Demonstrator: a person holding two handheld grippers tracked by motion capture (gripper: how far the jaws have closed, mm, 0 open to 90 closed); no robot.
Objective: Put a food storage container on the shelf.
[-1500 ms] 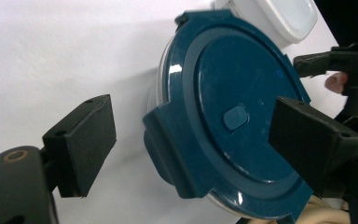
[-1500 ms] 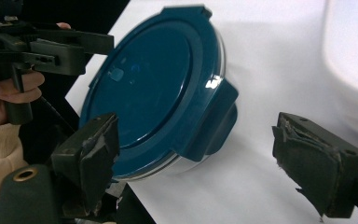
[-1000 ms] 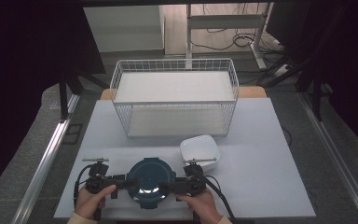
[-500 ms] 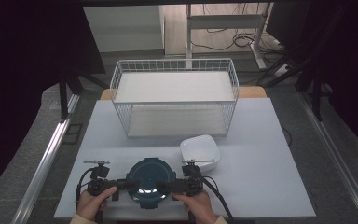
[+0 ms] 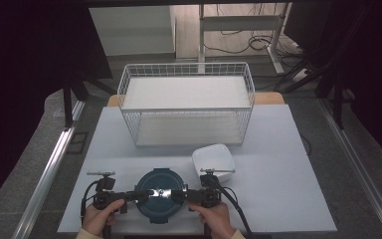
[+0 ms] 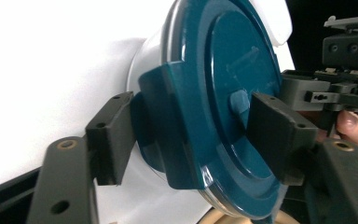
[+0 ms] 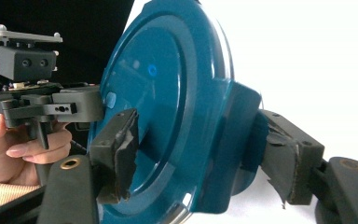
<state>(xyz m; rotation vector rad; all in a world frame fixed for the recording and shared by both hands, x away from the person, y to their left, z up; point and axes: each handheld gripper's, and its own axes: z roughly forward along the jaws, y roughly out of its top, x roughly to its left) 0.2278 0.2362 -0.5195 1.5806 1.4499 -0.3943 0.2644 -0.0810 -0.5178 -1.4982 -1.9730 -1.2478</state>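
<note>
A round container with a dark teal lid [image 5: 159, 200] sits near the table's front edge. My left gripper [image 5: 140, 194] reaches in from its left side and my right gripper [image 5: 180, 194] from its right. In the left gripper view my left gripper [image 6: 193, 133] has just been closing; one pad presses the lid's side clip [image 6: 165, 116] and the other lies on the lid top [image 6: 223, 65]. The right gripper view shows my right gripper [image 7: 200, 154] likewise closing, with one pad on the lid top [image 7: 158, 70] and one on the opposite clip [image 7: 235, 126].
A white square dish [image 5: 213, 160] stands just behind and right of the container. A white wire basket [image 5: 186, 107] stands at the back of the white table [image 5: 278, 189]. Cables trail from both grippers toward the front edge.
Both grippers' jaws have drawn in on the lid's two sides. Hands and container have stayed where they were.
</note>
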